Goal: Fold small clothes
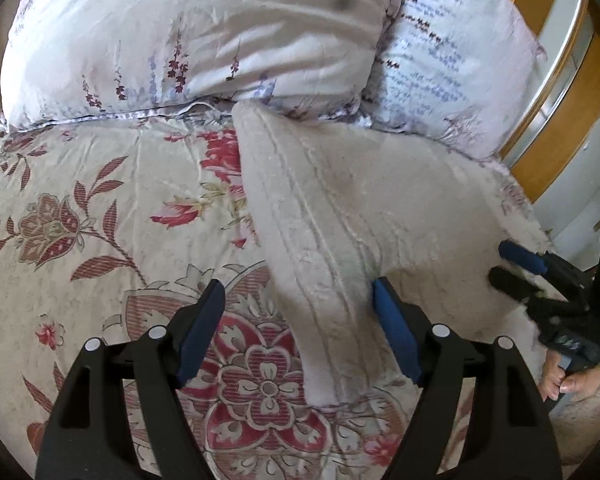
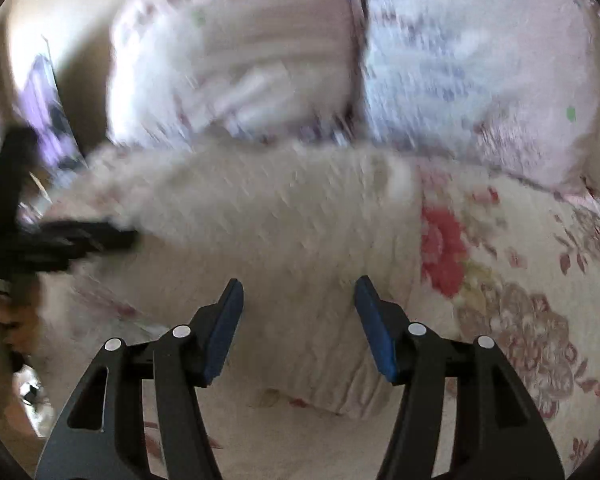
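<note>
- Mid-fold: cream garment lying part-doubled on floral bedspread.
- Left gripper spread wide, holding nothing.
- Right gripper likewise released, empty.
- Next, probably: pinching an edge for another fold.

Two pillows rest against a floral bedspread.

No readable text, label or number shows anywhere.

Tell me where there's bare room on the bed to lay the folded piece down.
Free: the floral bedspread left of the cream garment, below the pillows. Crowded: the right side, where the garment meets both the left gripper and right gripper.
</note>
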`<state>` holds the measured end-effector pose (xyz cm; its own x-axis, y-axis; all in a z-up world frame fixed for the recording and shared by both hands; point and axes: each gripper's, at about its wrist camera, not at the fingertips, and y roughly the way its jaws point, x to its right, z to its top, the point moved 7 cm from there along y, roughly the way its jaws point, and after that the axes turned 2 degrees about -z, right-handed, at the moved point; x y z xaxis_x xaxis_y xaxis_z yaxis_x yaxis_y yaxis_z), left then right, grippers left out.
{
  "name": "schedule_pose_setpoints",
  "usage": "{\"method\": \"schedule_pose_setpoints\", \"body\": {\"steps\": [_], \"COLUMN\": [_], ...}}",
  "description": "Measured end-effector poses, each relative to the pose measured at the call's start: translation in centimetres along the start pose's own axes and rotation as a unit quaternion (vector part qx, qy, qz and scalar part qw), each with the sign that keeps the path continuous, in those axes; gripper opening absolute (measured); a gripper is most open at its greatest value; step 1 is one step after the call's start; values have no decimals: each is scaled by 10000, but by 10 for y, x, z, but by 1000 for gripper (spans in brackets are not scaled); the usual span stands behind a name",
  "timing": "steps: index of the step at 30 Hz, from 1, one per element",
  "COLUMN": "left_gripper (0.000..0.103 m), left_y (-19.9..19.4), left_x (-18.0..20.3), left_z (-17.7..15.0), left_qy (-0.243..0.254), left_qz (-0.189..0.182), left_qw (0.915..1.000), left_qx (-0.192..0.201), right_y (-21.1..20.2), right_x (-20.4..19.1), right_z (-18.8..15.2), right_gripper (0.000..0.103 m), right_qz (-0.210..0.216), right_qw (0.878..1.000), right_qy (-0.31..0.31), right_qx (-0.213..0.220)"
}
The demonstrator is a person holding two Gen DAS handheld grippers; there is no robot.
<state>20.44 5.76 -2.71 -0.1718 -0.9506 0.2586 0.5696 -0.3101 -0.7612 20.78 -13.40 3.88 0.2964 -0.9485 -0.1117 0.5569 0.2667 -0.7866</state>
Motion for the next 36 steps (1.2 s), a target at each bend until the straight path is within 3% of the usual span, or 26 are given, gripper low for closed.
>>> {"method": "schedule_pose_setpoints", "body": {"steps": [1, 6, 7, 8, 10, 14, 19, 21, 24, 29, 34, 36], "left_gripper": [80, 84, 84, 85, 93, 101, 101, 101, 101, 101, 101, 101], "left_y": [3, -3, -11, -17, -32, -46, -40, -33, -20, -3, -1, -1], "left_x": [0, 4, 5, 6, 7, 10, 15, 18, 18, 16, 17, 17], "left_z": [-1, -4, -6, -8, -18, -41, -58, -59, -61, -68, -70, -69], "left_qy": [46, 339, 403, 444, 500, 405, 425, 457, 449, 484, 568, 551], "left_qz": [73, 475, 521, 538, 524, 465, 916, 920, 974, 1105, 1170, 1170], "left_qw": [10000, 9979, 9970, 9964, 9951, 9953, 9932, 9934, 9939, 9926, 9914, 9915], "left_qx": [6, 285, 407, 488, 665, 742, 577, 512, 267, -94, -124, -123], "right_y": [13, 0, -8, -17, -37, -55, -47, -39, -33, -20, -7, -5], "right_x": [2, 2, 2, 3, 6, 7, 4, 4, -3, -13, -13, -10], "right_z": [-7, -1, 0, -1, -5, -15, -32, -39, -44, -52, -60, -63], "right_gripper": [62, 66, 74, 88, 101, 102, 102, 102, 102, 102, 102, 102], "right_qz": [-158, -395, -404, -403, -461, -666, -377, -494, -899, -1052, -1269, -1143], "right_qw": [9996, 9992, 9991, 9987, 9968, 9935, 9933, 9918, 9919, 9923, 9895, 9897], "right_qy": [3, 74, 144, 218, 344, 439, 958, 1133, 868, 649, 569, 726], "right_qx": [-227, -57, 58, 212, 557, 809, 530, 322, 225, 25, -387, -459]}}
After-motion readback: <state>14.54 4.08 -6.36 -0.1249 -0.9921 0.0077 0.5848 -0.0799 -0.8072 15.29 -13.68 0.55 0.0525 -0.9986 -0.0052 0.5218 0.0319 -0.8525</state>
